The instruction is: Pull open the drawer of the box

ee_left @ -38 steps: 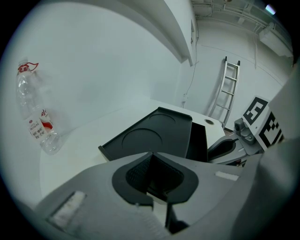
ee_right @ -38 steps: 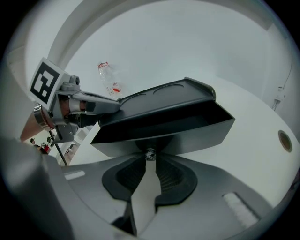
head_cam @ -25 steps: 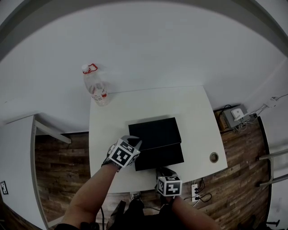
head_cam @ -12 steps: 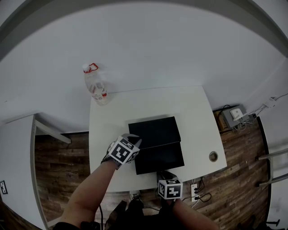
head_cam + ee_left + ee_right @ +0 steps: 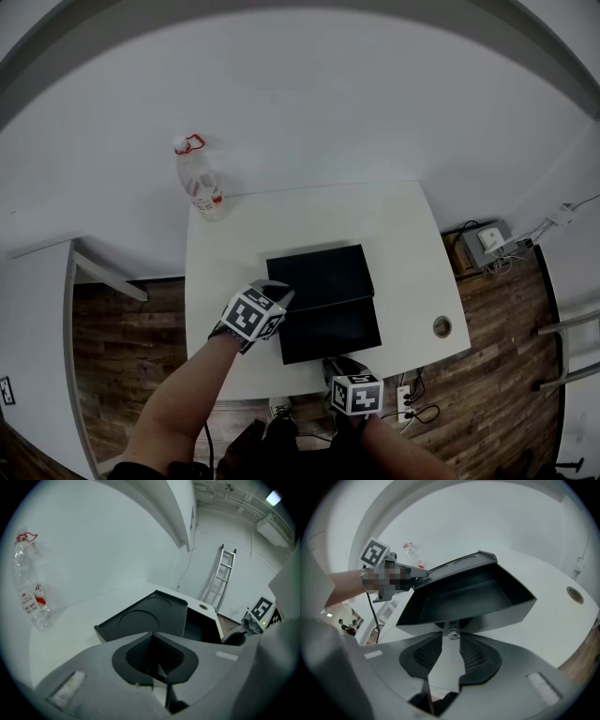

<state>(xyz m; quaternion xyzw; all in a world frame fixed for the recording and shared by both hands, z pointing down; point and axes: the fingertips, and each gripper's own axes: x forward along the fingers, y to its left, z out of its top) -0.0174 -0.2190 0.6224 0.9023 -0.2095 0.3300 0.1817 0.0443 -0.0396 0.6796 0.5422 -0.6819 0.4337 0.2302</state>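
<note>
The left tool (image 5: pixel 152 637) and right tool (image 5: pixel 451 639) are grey, with black ribbed pads (image 5: pixel 476 656) and black-and-white marker cubes (image 5: pixel 354 394)

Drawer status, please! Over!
Left tool shut, by flat black box. Right tool just opened, small metal knob between jaws. Black drawer out. Nothing blocking.

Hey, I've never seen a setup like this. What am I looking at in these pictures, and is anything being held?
There is no robot here: a person holds a pair of tongs in each hand. The head view comes from a camera on the person's head, looking down. The left and right gripper views come from cameras riding on each tool.

On the white table sit a black box, with its drawer pulled out, and a clear plastic bottle at the far corner.

The left tongs are closed and empty, by the box's left side. The right tongs have just been opening. The drawer's small knob sits between their tips, not squeezed.
</note>
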